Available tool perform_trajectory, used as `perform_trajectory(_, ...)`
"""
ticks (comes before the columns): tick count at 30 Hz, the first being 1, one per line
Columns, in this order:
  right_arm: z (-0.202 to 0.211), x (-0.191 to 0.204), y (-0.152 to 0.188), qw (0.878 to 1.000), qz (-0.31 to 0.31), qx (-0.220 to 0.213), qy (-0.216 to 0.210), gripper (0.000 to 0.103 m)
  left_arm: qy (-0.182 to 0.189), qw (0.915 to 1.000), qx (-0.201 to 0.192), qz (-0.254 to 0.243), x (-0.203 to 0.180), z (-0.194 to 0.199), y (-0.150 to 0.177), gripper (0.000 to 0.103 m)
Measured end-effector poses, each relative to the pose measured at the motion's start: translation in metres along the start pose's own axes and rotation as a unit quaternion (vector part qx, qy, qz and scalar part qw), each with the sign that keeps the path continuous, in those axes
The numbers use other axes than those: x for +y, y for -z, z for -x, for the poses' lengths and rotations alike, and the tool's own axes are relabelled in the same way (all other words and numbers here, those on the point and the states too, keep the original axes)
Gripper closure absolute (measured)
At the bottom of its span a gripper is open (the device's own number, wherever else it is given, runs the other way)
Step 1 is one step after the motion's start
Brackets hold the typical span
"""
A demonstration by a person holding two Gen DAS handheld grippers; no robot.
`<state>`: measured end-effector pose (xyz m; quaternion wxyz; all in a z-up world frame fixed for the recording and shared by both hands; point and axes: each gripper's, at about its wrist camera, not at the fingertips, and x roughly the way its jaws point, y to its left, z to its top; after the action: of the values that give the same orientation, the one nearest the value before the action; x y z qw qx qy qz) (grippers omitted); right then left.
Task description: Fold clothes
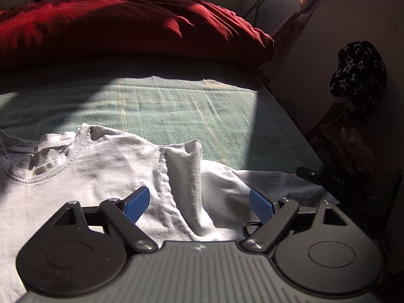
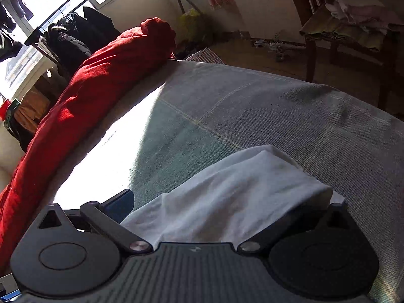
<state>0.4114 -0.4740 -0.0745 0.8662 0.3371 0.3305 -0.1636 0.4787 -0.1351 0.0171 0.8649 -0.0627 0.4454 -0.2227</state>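
One garment is in play — a white T-shirt [image 1: 101, 166] spread face-up on the green checked bedspread [image 1: 176, 106], collar [image 1: 48, 161] toward the red duvet [image 1: 126, 25] bunched at the far side. Folding looks barely begun: the body lies mostly flat, and the one visible sleeve [image 1: 186, 176] stands in a ridge and trails off toward the bed's edge. Judging by that, the side folds and the final halving all remain.

Over the sleeve area hangs the left gripper [image 1: 199, 203], jaws spread wide with the blue pads [image 1: 137, 205] clear of the cloth, holding nothing. From the right wrist view, the right gripper [image 2: 227, 202] has white fabric [image 2: 240, 189] draped between its jaws and over the right-hand finger; the left-hand finger [image 2: 121, 202] stands well out to the side. Whether the cloth is pinched or merely lying there I cannot tell.

Writing is scarce — the letters "DAS" show on a black object [image 1: 325, 178] at the bed's edge, and a round badge on a dark jacket [image 2: 63, 38] hanging on the rail is too small to read
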Motion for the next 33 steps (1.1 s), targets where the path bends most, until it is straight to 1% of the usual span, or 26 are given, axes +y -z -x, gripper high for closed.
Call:
perform_trajectory(3, 0.008, -0.006, -0.004, 1.0, 0.008, -0.028, -0.01, 0.0, -0.011, 0.9998, -0.006, -0.014, 0.0, 0.005, -0.001, 0.017)
perform_trajectory(5, 0.02, -0.012, -0.012, 0.998, 0.02, -0.061, -0.009, 0.0, -0.021, 0.9997, -0.004, -0.011, 0.003, 0.006, -0.001, 0.017)
perform_trajectory(7, 0.028, -0.017, -0.024, 0.996, 0.034, -0.085, -0.003, 0.0, -0.027, 0.9996, -0.003, -0.004, 0.007, 0.006, 0.0, 0.017)
perform_trajectory(10, 0.037, -0.025, -0.043, 0.992, 0.057, -0.11, 0.019, 0.0, -0.026, 0.9996, -0.002, 0.008, 0.009, 0.005, 0.003, 0.017)
perform_trajectory(13, 0.038, -0.033, -0.061, 0.988, 0.086, -0.121, 0.032, 0.0, -0.023, 0.9997, -0.001, 0.004, 0.005, 0.003, 0.005, 0.017)
perform_trajectory(16, 0.041, -0.037, -0.074, 0.978, 0.14, -0.14, 0.066, 0.0, -0.022, 0.9997, -0.002, -0.005, 0.002, 0.003, 0.006, 0.017)
perform_trajectory(17, 0.042, -0.043, -0.078, 0.977, 0.146, -0.14, 0.072, 0.0, -0.022, 0.9997, -0.002, -0.008, 0.001, 0.002, 0.006, 0.017)
perform_trajectory(20, 0.043, -0.062, -0.086, 0.978, 0.132, -0.122, 0.101, 0.0, -0.023, 0.9996, -0.003, -0.013, -0.001, 0.002, 0.006, 0.017)
perform_trajectory(24, 0.05, -0.08, -0.088, 0.98, 0.11, -0.116, 0.118, 0.0, -0.026, 0.9996, 0.0, -0.01, 0.0, -0.001, 0.006, 0.017)
perform_trajectory(27, 0.051, -0.087, -0.087, 0.984, 0.087, -0.103, 0.113, 0.0, -0.027, 0.9996, 0.0, -0.007, 0.0, -0.002, 0.006, 0.017)
perform_trajectory(30, 0.045, -0.098, -0.084, 0.993, 0.039, -0.066, 0.091, 0.0, -0.029, 0.9995, 0.003, -0.01, -0.001, -0.002, 0.008, 0.017)
perform_trajectory(33, 0.043, -0.106, -0.074, 0.997, 0.008, -0.042, 0.069, 0.0, -0.034, 0.9992, 0.008, -0.019, -0.003, -0.004, 0.01, 0.017)
